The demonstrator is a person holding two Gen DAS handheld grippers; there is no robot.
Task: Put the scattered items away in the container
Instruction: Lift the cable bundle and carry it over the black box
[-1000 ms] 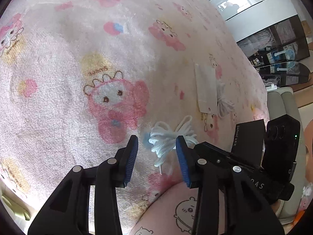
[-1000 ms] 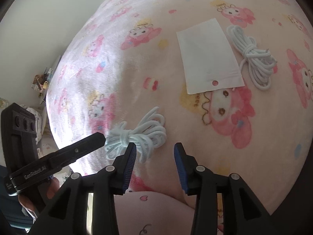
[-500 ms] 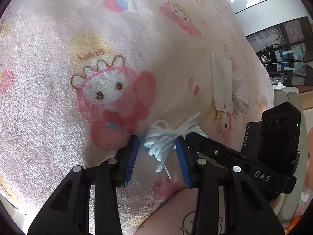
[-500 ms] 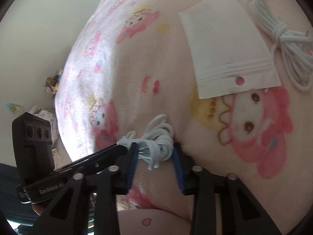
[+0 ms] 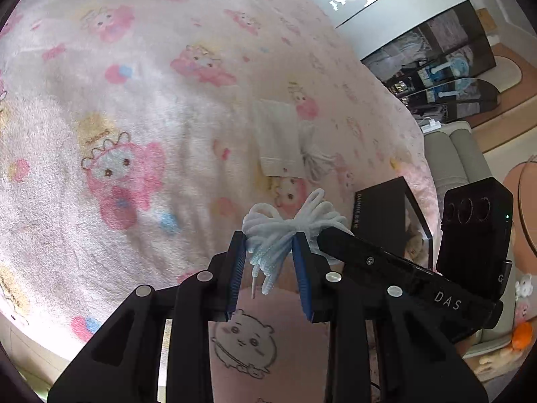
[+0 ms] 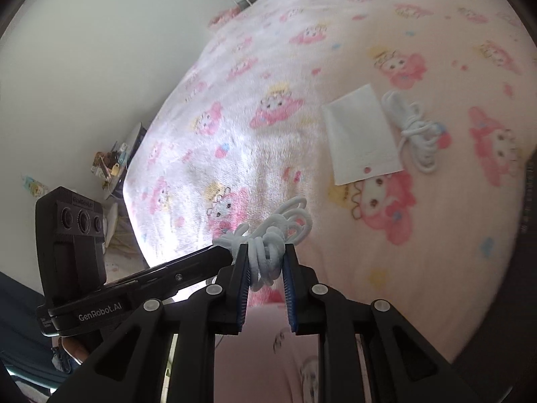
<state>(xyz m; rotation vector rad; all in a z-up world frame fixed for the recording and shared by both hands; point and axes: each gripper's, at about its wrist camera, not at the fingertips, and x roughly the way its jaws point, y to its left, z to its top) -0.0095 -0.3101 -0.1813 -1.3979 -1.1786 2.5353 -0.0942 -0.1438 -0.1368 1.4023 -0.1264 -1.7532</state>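
Left wrist view: coiled white cord bundle [image 5: 288,231] lies crosswise, loops sticking out both sides, pinched between the left gripper [image 5: 270,252] and right gripper [image 6: 266,262], both just closed on it, above the pink blanket [image 5: 134,100].

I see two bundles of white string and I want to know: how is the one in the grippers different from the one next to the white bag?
The held bundle is off the blanket, pinched by both the left hand-held gripper and the right hand-held gripper; the far bundle lies flat, untouched.
The held bundle looks squeezed tight; the far bundle spreads loose beside the bag.
Both are white coiled cords tied in the middle.
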